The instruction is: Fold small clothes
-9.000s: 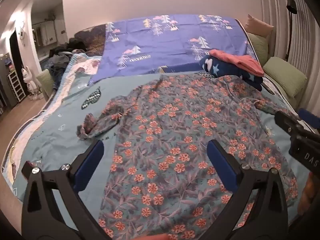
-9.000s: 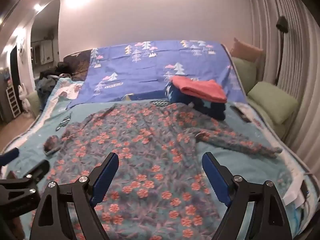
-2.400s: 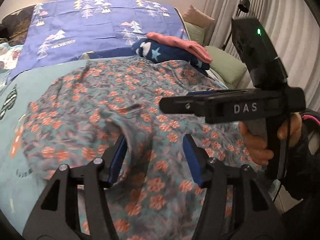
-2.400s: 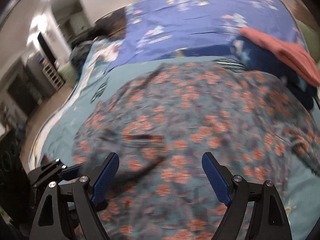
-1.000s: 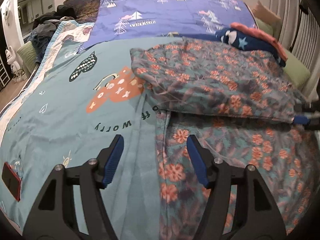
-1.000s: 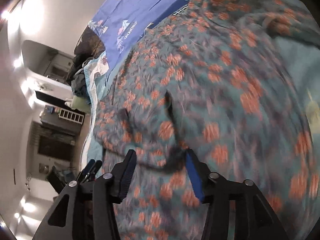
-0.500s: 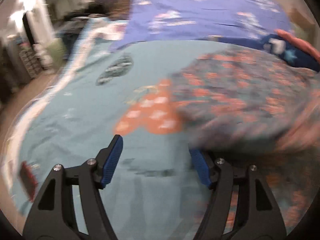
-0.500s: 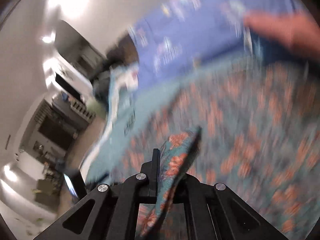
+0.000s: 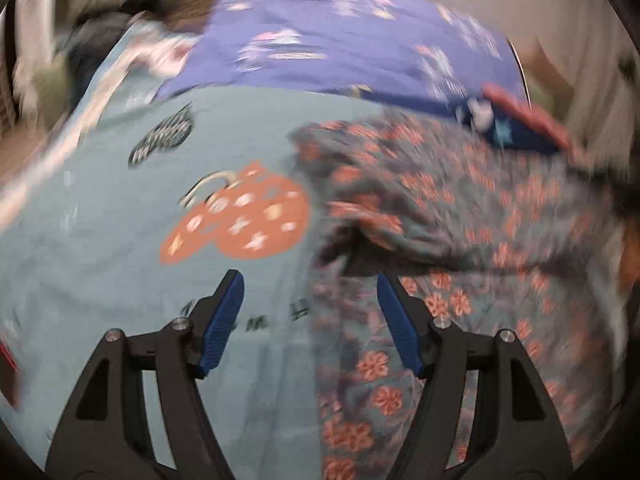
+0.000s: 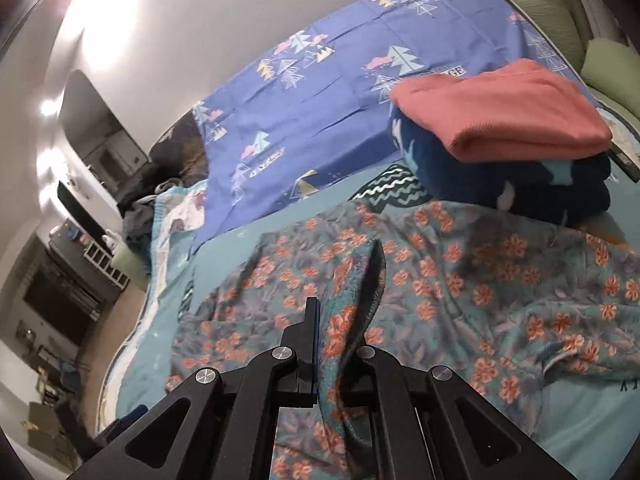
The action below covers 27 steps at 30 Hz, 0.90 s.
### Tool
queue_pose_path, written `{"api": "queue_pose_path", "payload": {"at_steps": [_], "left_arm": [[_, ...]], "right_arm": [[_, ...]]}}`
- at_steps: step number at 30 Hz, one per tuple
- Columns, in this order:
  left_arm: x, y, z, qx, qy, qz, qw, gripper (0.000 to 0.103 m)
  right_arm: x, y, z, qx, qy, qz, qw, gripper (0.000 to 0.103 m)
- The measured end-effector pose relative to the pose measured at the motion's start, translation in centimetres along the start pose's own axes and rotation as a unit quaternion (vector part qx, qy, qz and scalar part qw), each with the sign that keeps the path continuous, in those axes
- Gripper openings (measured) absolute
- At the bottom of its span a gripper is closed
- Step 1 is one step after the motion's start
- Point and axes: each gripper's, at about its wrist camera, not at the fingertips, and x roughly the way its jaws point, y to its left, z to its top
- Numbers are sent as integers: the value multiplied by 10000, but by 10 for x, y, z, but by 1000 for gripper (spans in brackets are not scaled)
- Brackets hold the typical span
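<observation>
A grey floral shirt with orange flowers (image 9: 460, 208) lies on the light blue bedsheet (image 9: 120, 240), its left side folded over onto itself. My left gripper (image 9: 310, 296) is open and empty, hovering just left of the shirt's folded edge. In the right wrist view my right gripper (image 10: 340, 320) is shut on a raised fold of the floral shirt (image 10: 460, 280), holding the cloth up between its fingers. The left wrist view is blurred.
A stack of folded clothes, a pink one (image 10: 500, 108) on a navy one (image 10: 520, 184), sits at the far right of the bed. A purple tree-print cover (image 10: 340, 92) lies behind. Green pillows (image 10: 608, 64) are at the far right. The bed edge runs along the left.
The left side of the shirt has been folded over to the right. My right gripper has closed on a fold of the shirt. My left gripper has let go and swung left.
</observation>
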Motion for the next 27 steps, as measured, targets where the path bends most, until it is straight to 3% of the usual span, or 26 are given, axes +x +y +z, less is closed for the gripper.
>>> {"api": "queue_pose_path", "payload": {"at_steps": [4, 6, 7, 9, 11, 13, 16, 20, 25, 27], "left_arm": [[30, -28, 5, 818, 152, 653, 9944, 70], [44, -26, 9, 977, 20, 1652, 9814, 71], [46, -17, 11, 819, 49, 1874, 9789, 75], [40, 3, 11, 283, 57, 1617, 9864, 77], [33, 18, 6, 39, 61, 1553, 9878, 80], [29, 24, -1, 20, 32, 1648, 9863, 83], [31, 26, -6, -90, 111, 1511, 9884, 82], [22, 22, -5, 162, 52, 1772, 9840, 82], [-7, 38, 12, -369, -232, 710, 9965, 82], [-3, 40, 37, -434, -377, 425, 9974, 82]], "right_arm": [[-12, 14, 23, -170, -189, 189, 9995, 3], [-23, 21, 30, -246, -315, 354, 9986, 3], [-26, 22, 33, -251, -346, 378, 9984, 4], [-26, 14, 34, -279, -293, 166, 9990, 4], [-10, -2, 32, -253, -119, -115, 9995, 4], [16, -27, 26, -167, 226, -295, 9992, 5], [42, -57, 13, 43, 600, -628, 9962, 5], [37, -77, 1, 379, 732, -506, 9953, 6], [15, -74, 7, 286, 749, -291, 9964, 10], [13, -71, 12, 291, 778, -195, 9964, 20]]}}
